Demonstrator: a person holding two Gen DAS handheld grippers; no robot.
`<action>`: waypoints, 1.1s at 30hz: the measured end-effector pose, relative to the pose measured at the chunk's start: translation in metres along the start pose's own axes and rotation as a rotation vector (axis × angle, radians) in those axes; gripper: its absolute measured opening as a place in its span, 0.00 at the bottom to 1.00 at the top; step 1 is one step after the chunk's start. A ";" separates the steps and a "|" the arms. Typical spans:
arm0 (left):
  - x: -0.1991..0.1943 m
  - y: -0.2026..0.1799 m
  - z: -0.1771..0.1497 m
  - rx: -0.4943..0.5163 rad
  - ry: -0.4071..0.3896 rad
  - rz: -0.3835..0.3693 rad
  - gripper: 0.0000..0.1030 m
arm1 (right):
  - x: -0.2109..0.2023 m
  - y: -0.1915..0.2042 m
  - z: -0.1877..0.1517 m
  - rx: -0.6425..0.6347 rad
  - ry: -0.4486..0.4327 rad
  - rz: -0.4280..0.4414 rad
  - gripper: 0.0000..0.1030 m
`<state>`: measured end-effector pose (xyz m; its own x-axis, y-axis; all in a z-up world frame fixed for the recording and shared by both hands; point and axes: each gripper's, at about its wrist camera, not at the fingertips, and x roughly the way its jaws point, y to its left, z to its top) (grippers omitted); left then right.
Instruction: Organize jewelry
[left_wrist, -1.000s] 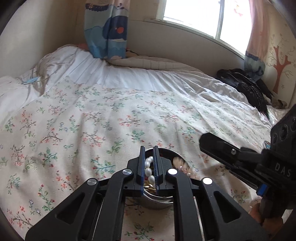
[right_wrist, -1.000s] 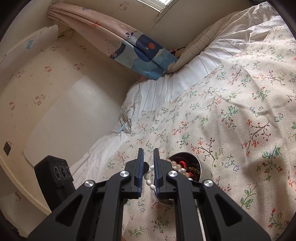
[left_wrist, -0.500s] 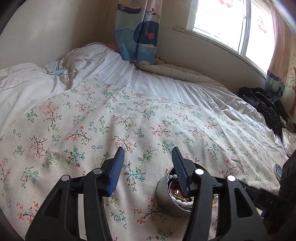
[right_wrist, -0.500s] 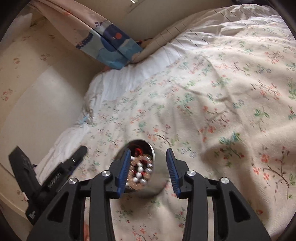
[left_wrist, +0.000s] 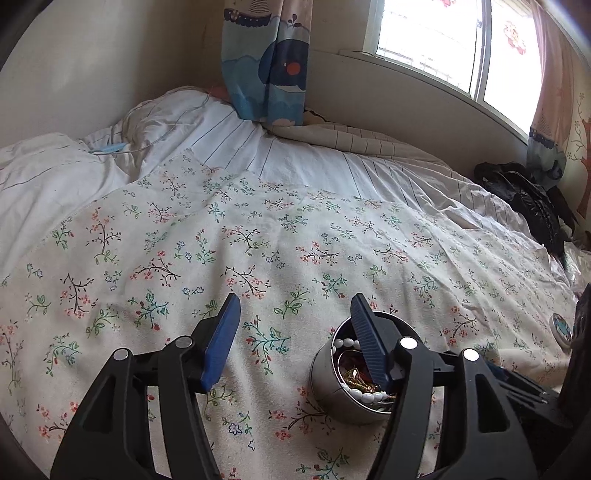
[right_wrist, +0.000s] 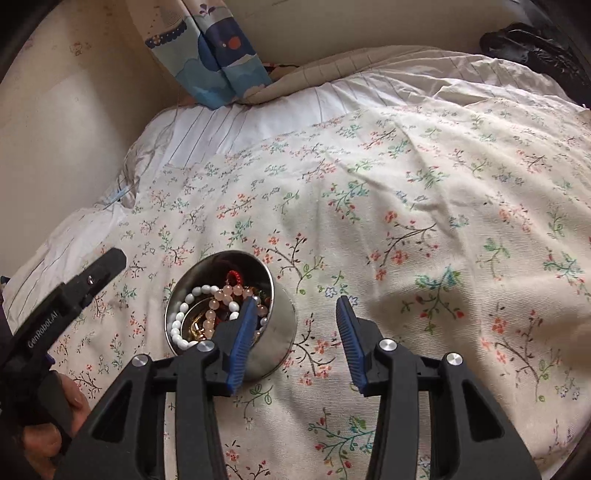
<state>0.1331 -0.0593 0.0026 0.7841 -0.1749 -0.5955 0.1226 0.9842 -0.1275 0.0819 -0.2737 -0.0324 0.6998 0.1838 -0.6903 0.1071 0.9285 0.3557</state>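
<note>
Tin (right_wrist: 236, 314) sits on floral bedspread (right_wrist: 424, 206) near its front edge, open top up so beads drop straight in. White bead string (right_wrist: 181, 325) and pink one (right_wrist: 221, 302) coiled inside, nothing spilled.

Left gripper (left_wrist: 291, 343): jaws opening, wide, nothing between them, right finger over tin rim.

Right gripper (right_wrist: 295, 339): opening too, empty, left finger over tin mouth.

Guess both just hovering after drop. Small round lid-like thing (left_wrist: 561, 326) near bedspread's right edge, maybe the lid, can't tell.
</note>
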 end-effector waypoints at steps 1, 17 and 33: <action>-0.003 -0.003 -0.003 0.024 0.004 -0.003 0.62 | -0.007 -0.001 -0.002 0.005 -0.013 -0.005 0.56; -0.134 0.042 -0.074 0.186 0.074 0.051 0.93 | -0.124 0.032 -0.086 -0.127 -0.158 -0.080 0.93; -0.181 0.048 -0.090 0.163 -0.026 0.015 0.93 | -0.177 0.014 -0.109 0.021 -0.268 -0.061 0.93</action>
<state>-0.0580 0.0174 0.0328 0.8021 -0.1610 -0.5751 0.2061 0.9784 0.0135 -0.1174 -0.2581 0.0266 0.8532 0.0332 -0.5205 0.1674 0.9277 0.3337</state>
